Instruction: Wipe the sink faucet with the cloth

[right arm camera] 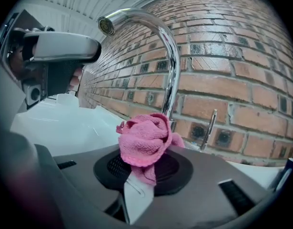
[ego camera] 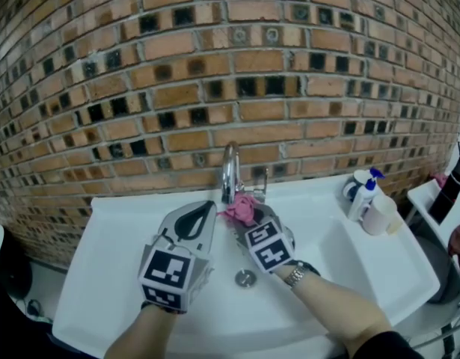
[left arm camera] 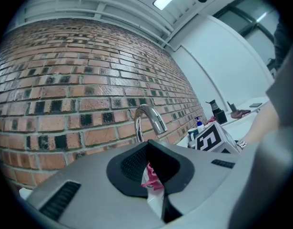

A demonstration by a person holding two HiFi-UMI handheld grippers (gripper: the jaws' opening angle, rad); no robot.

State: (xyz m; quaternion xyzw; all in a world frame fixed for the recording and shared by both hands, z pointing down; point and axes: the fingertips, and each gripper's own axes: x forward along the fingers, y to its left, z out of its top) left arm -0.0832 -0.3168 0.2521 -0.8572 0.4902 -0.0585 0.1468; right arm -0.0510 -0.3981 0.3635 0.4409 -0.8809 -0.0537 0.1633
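**Cloth at the foot of the faucet, right tongs nearest**

The right tongs [ego camera: 244, 217] are clamped on a bunched pink cloth [right arm camera: 144, 140], which sticks out past their tips. The left tongs [ego camera: 209, 209] are fully closed and grip nothing; a scrap of pink shows just beyond their tips in the left gripper view, and whether they touch it I cannot tell.

The cloth sits low over the white sink [ego camera: 117, 223], against the base of the chrome faucet [right arm camera: 171, 61] or very nearly; contact itself is not plain. From the right tongs the faucet lies straight ahead and upward; its stem stands upright behind the cloth, in front of the brick wall [ego camera: 140, 88], then arches back over the tongs toward the person, spout facing down; a slim lever [right arm camera: 210, 128] stands just to the right of the stem.

The right hand is clearly the nearer one; the left tongs lie just to the left of the stem. Judging from this, wiping would run up the upright stem and follow the arch; the base seems the stretch in hand.
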